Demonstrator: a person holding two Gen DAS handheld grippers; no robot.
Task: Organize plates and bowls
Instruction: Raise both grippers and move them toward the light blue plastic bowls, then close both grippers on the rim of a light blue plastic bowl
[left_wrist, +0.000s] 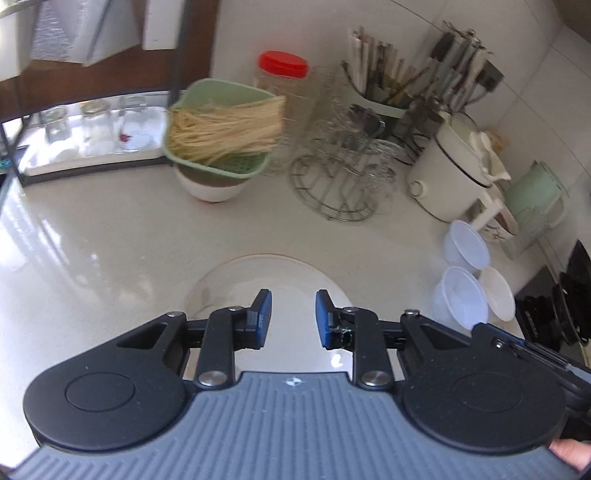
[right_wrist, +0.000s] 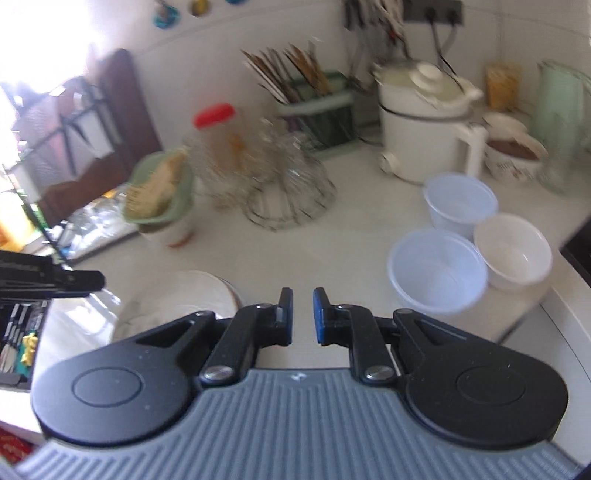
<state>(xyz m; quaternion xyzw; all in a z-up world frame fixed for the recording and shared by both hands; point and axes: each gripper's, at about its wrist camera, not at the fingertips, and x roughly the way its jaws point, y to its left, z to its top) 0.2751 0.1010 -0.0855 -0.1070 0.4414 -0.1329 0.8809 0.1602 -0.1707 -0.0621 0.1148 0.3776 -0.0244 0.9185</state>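
Left wrist view: the left gripper (left_wrist: 293, 317) tilts down over a pale, glossy stone countertop (left_wrist: 110, 229); its blue-padded fingers stand a little apart with nothing between them.
Plate: a round white plate (left_wrist: 266, 273) lies flat on the counter just beyond and under the left gripper's fingertips; whether they touch it cannot be told.
Bowls: three small round plastic bowls sit clustered to the right, two translucent bluish ones (left_wrist: 466, 245) (left_wrist: 460, 297) and one opaque white one (left_wrist: 498, 293), touching or nearly touching one another.
Far centre: a green plastic strainer basket holding dry pale noodles (left_wrist: 221, 129) sits on top of a white bowl (left_wrist: 210, 188).
Far right: a clear jar with a red lid (left_wrist: 283, 65), a wire rack of glass cups (left_wrist: 340, 177), a green holder full of chopsticks and utensils (left_wrist: 384, 92), and a white electric pot with a lid (left_wrist: 450, 173).
Right wrist view: blurred; the right gripper (right_wrist: 303, 315) has its fingers drawn almost together, empty, above the near counter.
Plate seen from the right: the same white plate (right_wrist: 192, 295) lies low left of the right gripper, with the left gripper's dark tip (right_wrist: 74, 280) coming in above it from the left edge.
Bowls seen from the right: the bowl cluster (right_wrist: 436, 269) stands right of and beyond the right gripper, clear of its fingers.
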